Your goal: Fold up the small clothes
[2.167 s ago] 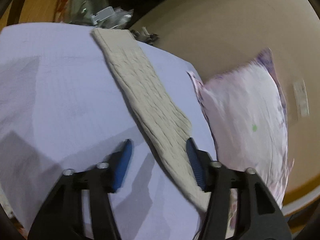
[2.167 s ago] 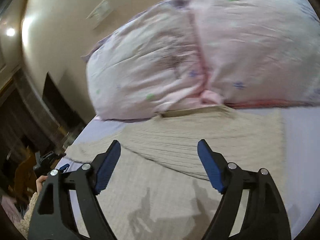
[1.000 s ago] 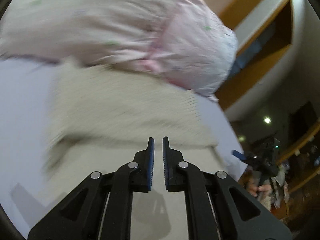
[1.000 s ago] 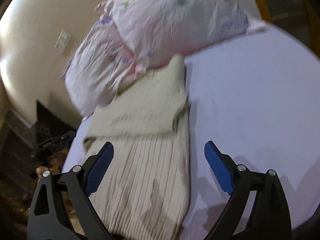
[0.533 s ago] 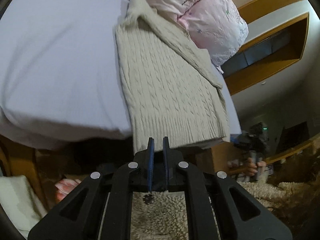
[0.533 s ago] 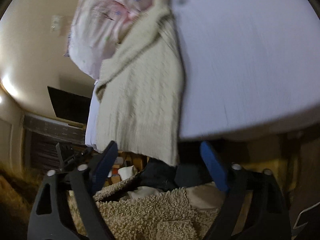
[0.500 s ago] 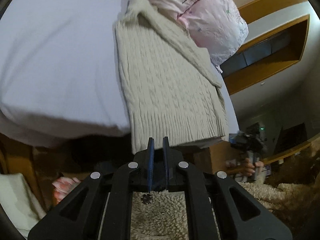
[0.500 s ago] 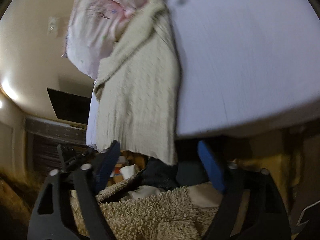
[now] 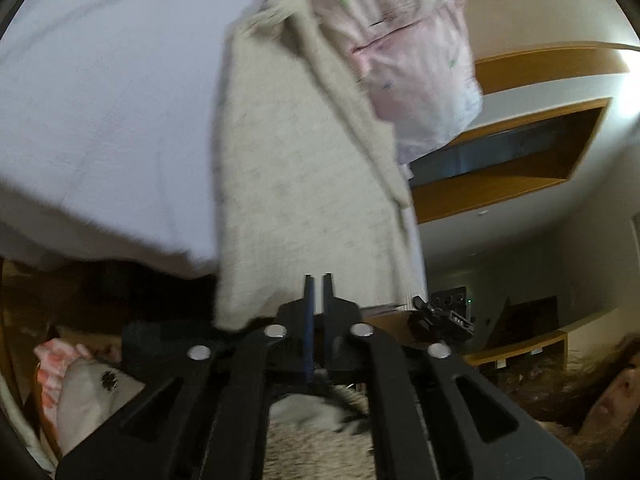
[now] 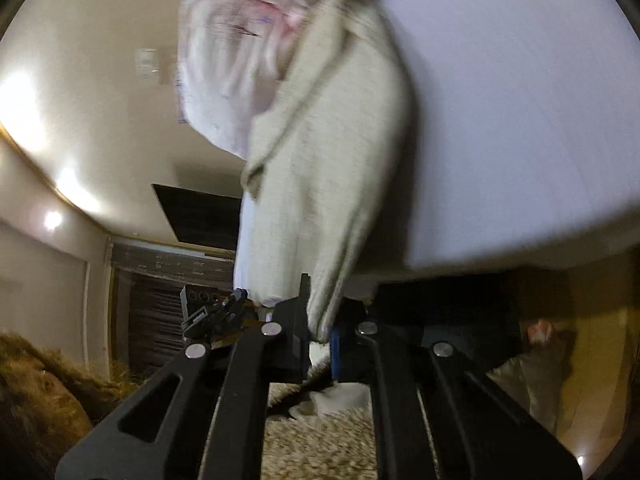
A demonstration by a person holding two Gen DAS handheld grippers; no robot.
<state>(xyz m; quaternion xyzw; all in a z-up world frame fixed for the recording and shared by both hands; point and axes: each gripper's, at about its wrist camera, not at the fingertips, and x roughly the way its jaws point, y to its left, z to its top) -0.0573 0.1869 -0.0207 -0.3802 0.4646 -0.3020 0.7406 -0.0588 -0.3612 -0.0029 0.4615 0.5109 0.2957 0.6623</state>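
Observation:
A cream cable-knit sweater (image 9: 296,168) lies folded lengthwise on the white bed sheet (image 9: 100,92), with its hem hanging over the bed's edge. My left gripper (image 9: 317,280) is shut and empty, just below the hem's middle. In the right wrist view the same sweater (image 10: 332,152) shows, and my right gripper (image 10: 320,304) is shut on the hem's corner, with cloth bunched between the fingers. Both views are blurred by motion.
A pink patterned pillow (image 9: 408,60) lies at the sweater's far end, also in the right wrist view (image 10: 236,60). A shaggy beige rug (image 10: 320,440) covers the floor below. A wooden shelf (image 9: 512,152) is on the wall. A person's head (image 9: 608,396) is at lower right.
My right gripper has closed from wide open onto the sweater's hem corner. Both grippers have moved closer to the hanging hem. The left gripper stays shut.

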